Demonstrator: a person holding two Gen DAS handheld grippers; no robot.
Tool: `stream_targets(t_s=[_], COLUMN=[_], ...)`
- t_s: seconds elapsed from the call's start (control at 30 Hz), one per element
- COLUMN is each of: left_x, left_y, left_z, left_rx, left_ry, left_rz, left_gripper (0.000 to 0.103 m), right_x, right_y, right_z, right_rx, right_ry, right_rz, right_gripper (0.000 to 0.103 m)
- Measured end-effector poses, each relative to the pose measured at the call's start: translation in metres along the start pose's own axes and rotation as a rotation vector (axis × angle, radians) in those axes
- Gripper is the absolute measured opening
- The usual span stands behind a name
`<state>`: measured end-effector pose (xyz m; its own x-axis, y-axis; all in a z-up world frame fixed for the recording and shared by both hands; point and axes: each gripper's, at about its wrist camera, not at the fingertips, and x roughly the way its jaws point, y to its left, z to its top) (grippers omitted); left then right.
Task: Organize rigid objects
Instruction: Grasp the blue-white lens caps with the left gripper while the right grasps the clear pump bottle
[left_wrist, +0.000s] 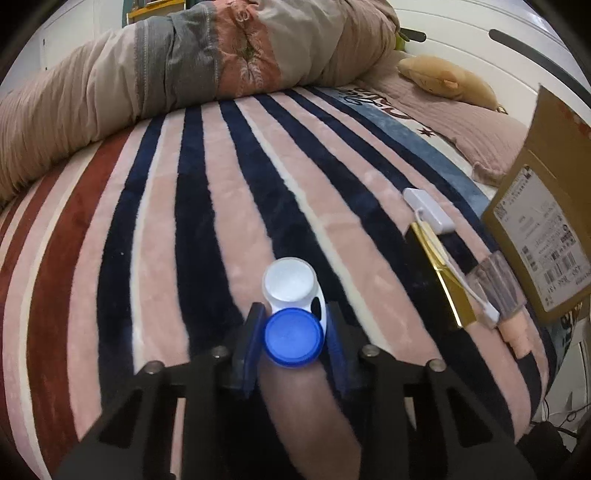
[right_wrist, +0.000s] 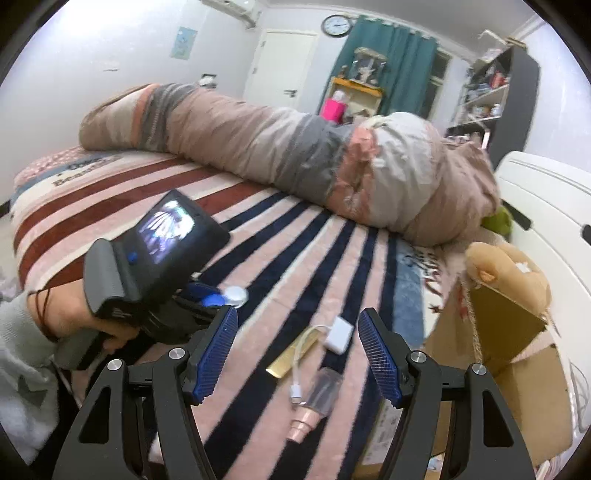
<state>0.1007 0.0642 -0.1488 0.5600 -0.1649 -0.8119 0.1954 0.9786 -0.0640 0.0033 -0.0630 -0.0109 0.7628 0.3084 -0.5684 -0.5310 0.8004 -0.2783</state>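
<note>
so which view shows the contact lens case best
The left wrist view: the contact lens case sits close and centred, blue cap between the left gripper pads. The right wrist view shows it small, partly hidden.

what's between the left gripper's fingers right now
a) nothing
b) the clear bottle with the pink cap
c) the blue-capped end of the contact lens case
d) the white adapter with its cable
c: in the left wrist view the left gripper has its pads against the blue cap of the contact lens case, while the white adapter and clear bottle lie apart near the cardboard box.
</note>
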Motion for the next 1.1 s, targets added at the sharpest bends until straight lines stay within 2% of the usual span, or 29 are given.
stream_targets(t_s=[0.07,0.2,0.3,0.53,0.73,1.0,1.1], left_x=[-0.005,-0.017,-0.021,-0.016,-0.009,-0.009,-0.015], left_y=[-0.002,-0.005,-0.007,-0.006,-0.005,-0.006,-0.003], left_z=[-0.005,-0.013,-0.017,-0.021,-0.019,-0.019,-0.020], left_rx=[-0.003,-0.007,-0.007,-0.019,-0.032,-0.020,-0.026], left_ry=[0.001,0.001,0.003,0.011,0.010,-0.011,-0.021], left_rz=[0.001,-0.005,-0.009,-0.009,-0.016,-0.008,-0.018], left_gripper=[0.030,0.030,0.030,0.029,0.029,0.030,0.030], right_x=[0.014,0.035,0.054,0.077,0.098,0.097,0.077], right_y=[-0.004,-0.011,-0.015,-0.029,-0.034,-0.029,-0.022], right_z=[-0.002,-0.019,-0.035,-0.052,-0.063,-0.067,-0.056], right_rx=[0.050,0.100,0.117,0.164,0.209,0.175,0.133], right_ry=[0.056,0.136,0.211,0.297,0.357,0.328,0.263], right_rz=[0.032,-0.016,-0.065,-0.163,-0.128,-0.133,-0.119], right_gripper=[0.051,0.049,0.043,0.036,0.032,0.025,0.024])
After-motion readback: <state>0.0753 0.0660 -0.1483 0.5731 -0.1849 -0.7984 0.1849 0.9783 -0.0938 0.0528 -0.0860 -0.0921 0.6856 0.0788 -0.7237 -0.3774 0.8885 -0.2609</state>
